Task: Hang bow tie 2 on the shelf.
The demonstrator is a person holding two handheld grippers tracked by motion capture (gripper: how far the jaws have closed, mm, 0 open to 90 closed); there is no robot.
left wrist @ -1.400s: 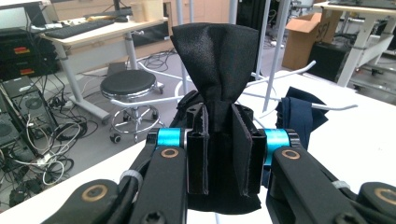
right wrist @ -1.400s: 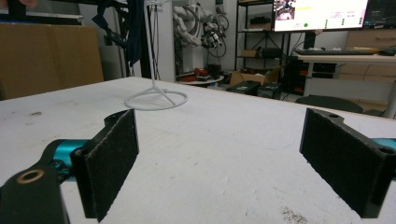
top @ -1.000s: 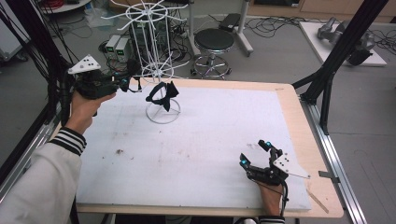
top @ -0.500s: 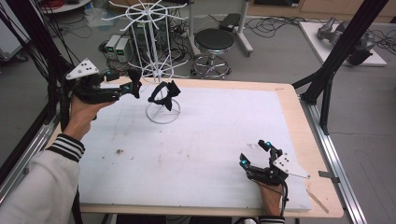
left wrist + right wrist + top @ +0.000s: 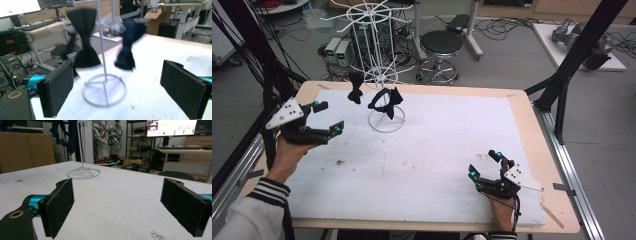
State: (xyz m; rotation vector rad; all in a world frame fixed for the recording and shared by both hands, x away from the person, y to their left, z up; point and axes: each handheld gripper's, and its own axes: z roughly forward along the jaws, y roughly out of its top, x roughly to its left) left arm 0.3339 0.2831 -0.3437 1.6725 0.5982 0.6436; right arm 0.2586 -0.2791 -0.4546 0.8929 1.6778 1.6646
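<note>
The black bow tie [image 5: 355, 90] hung off the white wire rack [image 5: 382, 75], long axis straight up and down. The left gripper [image 5: 328, 118] sat just beside it over the worktop [image 5: 437, 150], its fingers having just been opening with nothing between them. The right gripper [image 5: 484, 164] had its fingers apart too.

**benchrat:** so what's the rig actually look like? The left gripper [image 5: 328, 118] is a black body with a pale grey three-cornered plate dotted with small holes, teal blobs at the tips.

**tinkerfox:** yep, right gripper [image 5: 485, 164] has the same black frame, grey plate, teal tips, plus a black cable off the back. Up close the pads [image 5: 59, 206] are flat black felt-like slabs on teal mounts, with a brass-ringed screw hole. Sleeves are white with black-striped cuffs.
</note>
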